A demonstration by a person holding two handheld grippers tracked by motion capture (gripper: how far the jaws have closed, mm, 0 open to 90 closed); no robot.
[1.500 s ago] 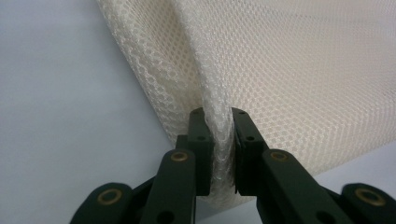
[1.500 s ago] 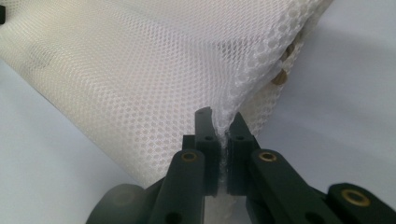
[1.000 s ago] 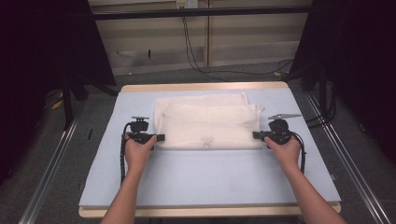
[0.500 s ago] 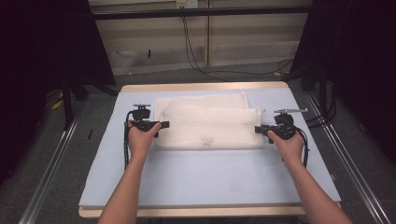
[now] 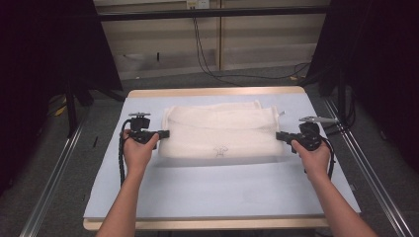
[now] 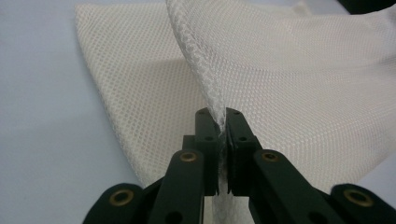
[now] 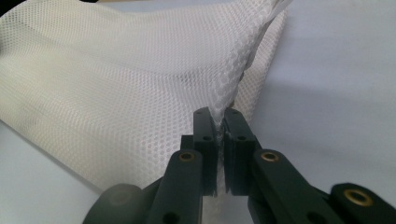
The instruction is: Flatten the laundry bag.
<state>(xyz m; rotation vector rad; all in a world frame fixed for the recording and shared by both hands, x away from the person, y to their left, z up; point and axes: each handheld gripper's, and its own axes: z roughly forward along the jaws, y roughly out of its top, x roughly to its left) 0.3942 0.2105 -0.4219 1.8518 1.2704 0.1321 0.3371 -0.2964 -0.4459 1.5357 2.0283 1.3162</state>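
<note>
Left claw [image 5: 165, 133] and right claw [image 5: 279, 136] each pinch an end of the white mesh bag [image 5: 220, 131], lifting its near edge off the worktop [image 5: 222, 185] to fold it

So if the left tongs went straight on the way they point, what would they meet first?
The white mesh cloth they already pinch. The left tongs point toward the right tongs, so probably only cloth lies between; depth is unclear.

I have both forearms reaching in from the near edge of the surface [image 5: 222, 197], spread wide apart. My left gripper [image 5: 165, 133] points inward toward the right one, jaws just closed and pinched tight. My right gripper [image 5: 278, 135] mirrors it, facing left, its jaws likewise just clamped together.
</note>
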